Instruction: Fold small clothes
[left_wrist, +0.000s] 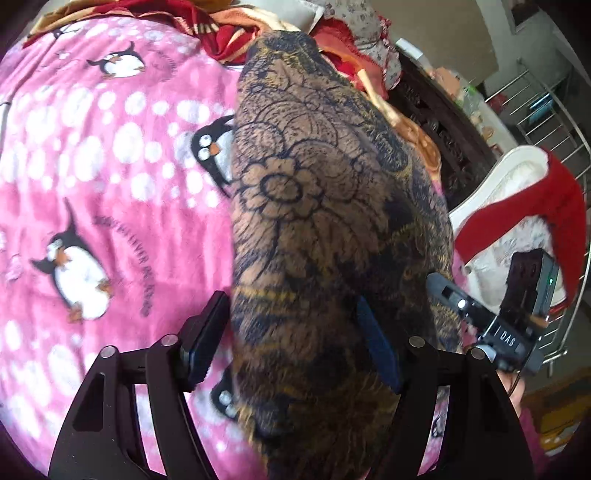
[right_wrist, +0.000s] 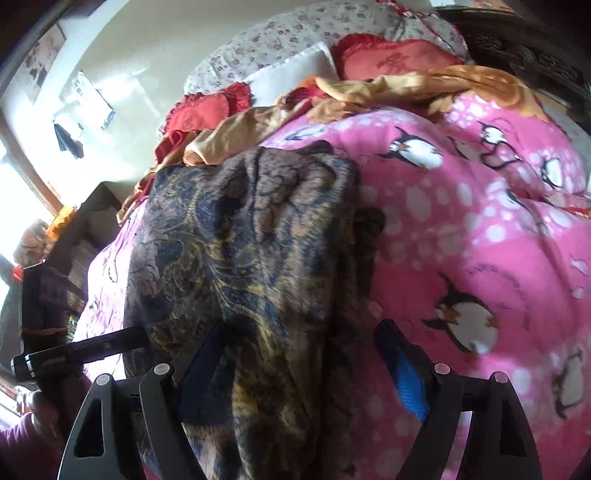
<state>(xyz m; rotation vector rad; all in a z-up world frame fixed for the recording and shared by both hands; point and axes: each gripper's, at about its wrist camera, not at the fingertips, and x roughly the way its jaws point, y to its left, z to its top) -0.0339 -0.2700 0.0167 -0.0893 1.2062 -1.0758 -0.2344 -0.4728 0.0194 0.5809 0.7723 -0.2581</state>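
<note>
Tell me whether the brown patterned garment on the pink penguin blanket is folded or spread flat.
Folded, roughly: the brown patterned garment lies in a long narrow strip, with layered edges showing at its far end on the pink penguin blanket.

- A bed is covered with a pink blanket (left_wrist: 110, 184) with white dots and penguins on it.
- Red pillows (right_wrist: 391, 59) and a flowery pillow (right_wrist: 280, 40) lie at the far end, with an orange cloth (right_wrist: 424, 88) bunched up near them.
- A dark carved headboard (left_wrist: 436, 122) stands by the bed.
- The wall (right_wrist: 140, 74) is pale, and bright light comes in from a window (right_wrist: 14, 199).
- A metal rail (left_wrist: 554, 107) stands to one side.
</note>
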